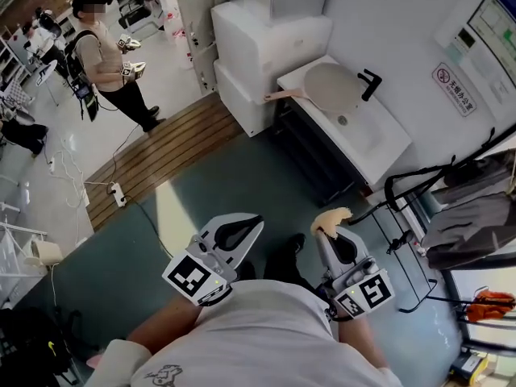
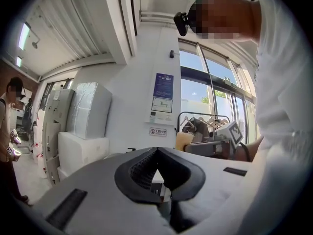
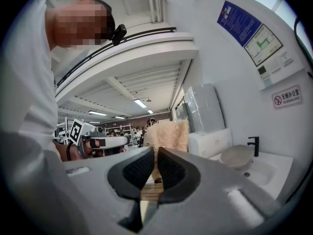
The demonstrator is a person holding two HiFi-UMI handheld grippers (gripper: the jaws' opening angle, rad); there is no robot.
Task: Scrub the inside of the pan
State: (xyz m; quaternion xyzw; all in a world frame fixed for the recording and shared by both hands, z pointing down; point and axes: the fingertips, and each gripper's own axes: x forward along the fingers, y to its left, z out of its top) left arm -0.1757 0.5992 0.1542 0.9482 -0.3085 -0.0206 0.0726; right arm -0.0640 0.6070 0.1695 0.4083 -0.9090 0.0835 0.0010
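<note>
The pan (image 1: 332, 85), pale with a wooden handle (image 1: 280, 95), lies tilted in the white sink (image 1: 379, 139) by the wall, under a black faucet (image 1: 369, 83). It also shows in the right gripper view as the pan (image 3: 236, 155). Both grippers are held close to my body, well short of the sink. My right gripper (image 1: 324, 230) (image 3: 157, 150) is shut on a tan fluffy sponge (image 1: 335, 214) (image 3: 167, 135) that sticks out past its tips. My left gripper (image 1: 256, 221) (image 2: 157, 150) is shut with nothing in it.
White foam blocks (image 1: 266, 31) stand left of the sink. A clothes rack (image 1: 451, 192) with garments is at the right. Another person (image 1: 105, 55) stands at the far left. A power strip (image 1: 118, 193) and cables lie on the floor.
</note>
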